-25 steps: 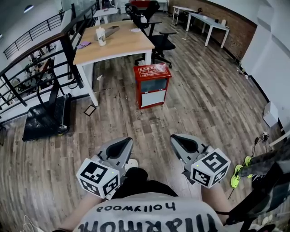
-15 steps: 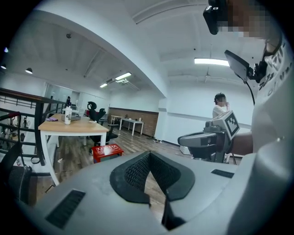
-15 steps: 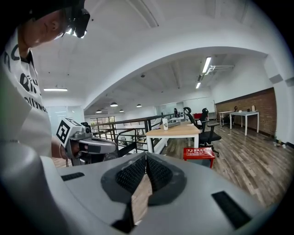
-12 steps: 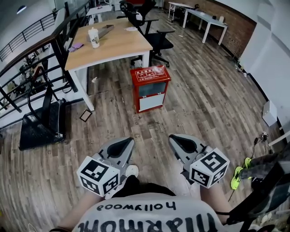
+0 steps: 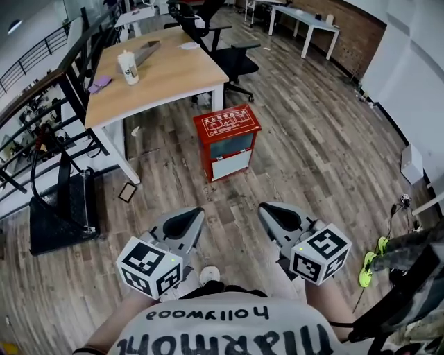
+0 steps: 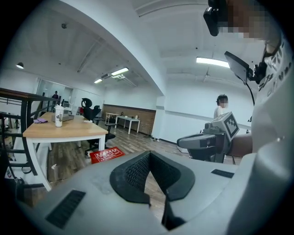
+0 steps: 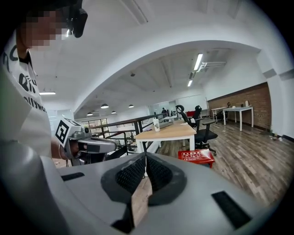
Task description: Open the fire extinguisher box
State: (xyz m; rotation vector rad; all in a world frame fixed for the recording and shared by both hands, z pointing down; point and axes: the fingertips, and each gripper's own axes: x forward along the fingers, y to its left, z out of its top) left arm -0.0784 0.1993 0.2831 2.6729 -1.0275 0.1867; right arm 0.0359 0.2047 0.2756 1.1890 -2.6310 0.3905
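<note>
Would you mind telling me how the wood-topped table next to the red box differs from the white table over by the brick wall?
The wood-topped table has a light wooden top; the white table is white all over. The wood-topped table stands just behind the red box, while the white table is far off by the brick wall. Both are rectangular with white legs.
</note>
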